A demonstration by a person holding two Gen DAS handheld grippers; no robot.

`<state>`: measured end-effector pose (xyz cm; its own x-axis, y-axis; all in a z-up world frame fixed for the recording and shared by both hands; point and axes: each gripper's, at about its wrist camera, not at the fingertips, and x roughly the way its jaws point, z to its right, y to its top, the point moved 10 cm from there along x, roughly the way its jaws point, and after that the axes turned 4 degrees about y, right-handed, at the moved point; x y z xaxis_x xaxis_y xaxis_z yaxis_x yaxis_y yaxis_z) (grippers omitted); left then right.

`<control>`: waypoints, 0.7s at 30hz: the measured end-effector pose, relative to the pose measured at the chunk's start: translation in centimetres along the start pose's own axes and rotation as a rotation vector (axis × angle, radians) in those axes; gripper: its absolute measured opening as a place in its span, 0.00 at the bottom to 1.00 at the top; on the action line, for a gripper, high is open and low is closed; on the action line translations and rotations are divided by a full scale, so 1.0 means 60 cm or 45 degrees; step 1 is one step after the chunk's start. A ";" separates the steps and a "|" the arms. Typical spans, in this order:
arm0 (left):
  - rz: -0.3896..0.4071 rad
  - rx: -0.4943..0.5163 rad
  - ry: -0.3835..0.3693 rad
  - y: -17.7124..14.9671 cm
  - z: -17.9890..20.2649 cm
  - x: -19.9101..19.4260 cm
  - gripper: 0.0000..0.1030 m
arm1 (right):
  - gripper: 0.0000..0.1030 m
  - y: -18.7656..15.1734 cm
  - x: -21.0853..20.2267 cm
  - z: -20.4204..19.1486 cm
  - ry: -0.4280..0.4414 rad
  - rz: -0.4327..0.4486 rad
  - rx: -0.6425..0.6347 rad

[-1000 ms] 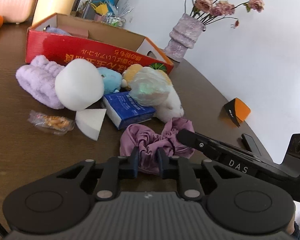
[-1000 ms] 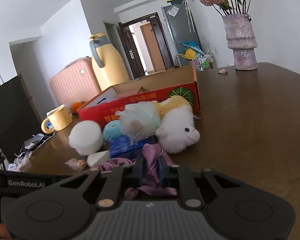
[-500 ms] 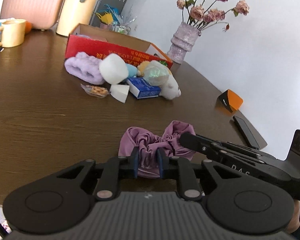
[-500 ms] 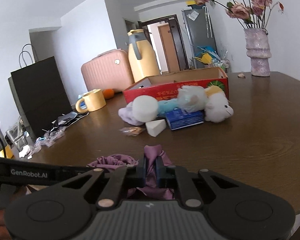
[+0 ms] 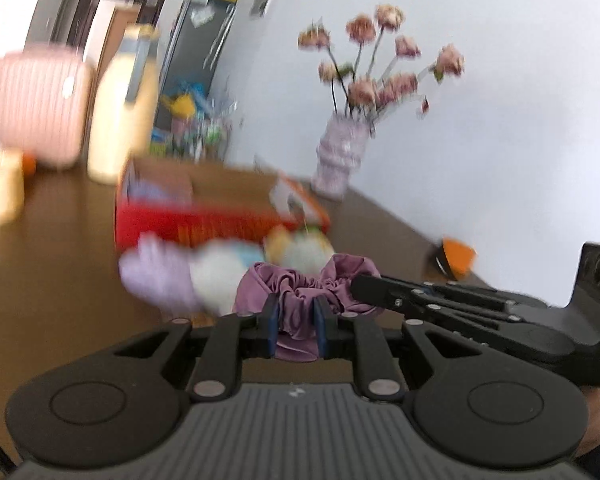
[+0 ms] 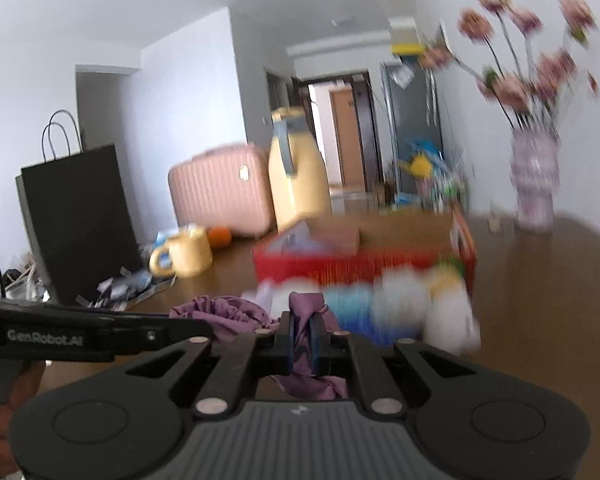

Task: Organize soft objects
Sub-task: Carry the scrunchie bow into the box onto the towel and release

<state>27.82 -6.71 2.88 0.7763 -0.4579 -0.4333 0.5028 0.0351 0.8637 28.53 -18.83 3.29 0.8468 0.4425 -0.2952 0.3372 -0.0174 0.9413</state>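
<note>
Judged to be mid-carry: purple scrunchie lifted off the table, slung between both tools in front of the red box. Called next for travel over the box, then release. Left gripper clamped narrowly on one bunched side; right gripper nearly shut, pinching the other.

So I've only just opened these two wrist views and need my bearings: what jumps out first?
The purple scrunchie in the foreground, pinched by both the left gripper and the right gripper, held between them. Behind it, a blurred heap of plush toys lies in front of the red box on the brown table. A vase of pink flowers stands at the table's far edge by the wall.
</note>
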 end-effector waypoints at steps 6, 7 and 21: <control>0.022 0.081 0.080 0.180 -0.086 0.107 0.17 | 0.07 0.160 0.184 0.050 0.076 -0.007 0.111; -0.005 0.074 0.100 0.201 -0.107 0.132 0.17 | 0.07 0.174 0.227 0.063 0.078 -0.037 0.162; -0.489 0.285 0.329 0.173 -0.272 0.380 0.33 | 0.15 0.069 0.511 0.106 -0.036 -0.494 0.266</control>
<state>56.92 -2.27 -2.24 0.6345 -0.1647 -0.7552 0.6985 -0.2962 0.6514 58.52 -11.07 -2.89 0.6512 0.4270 -0.6273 0.7058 -0.0370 0.7075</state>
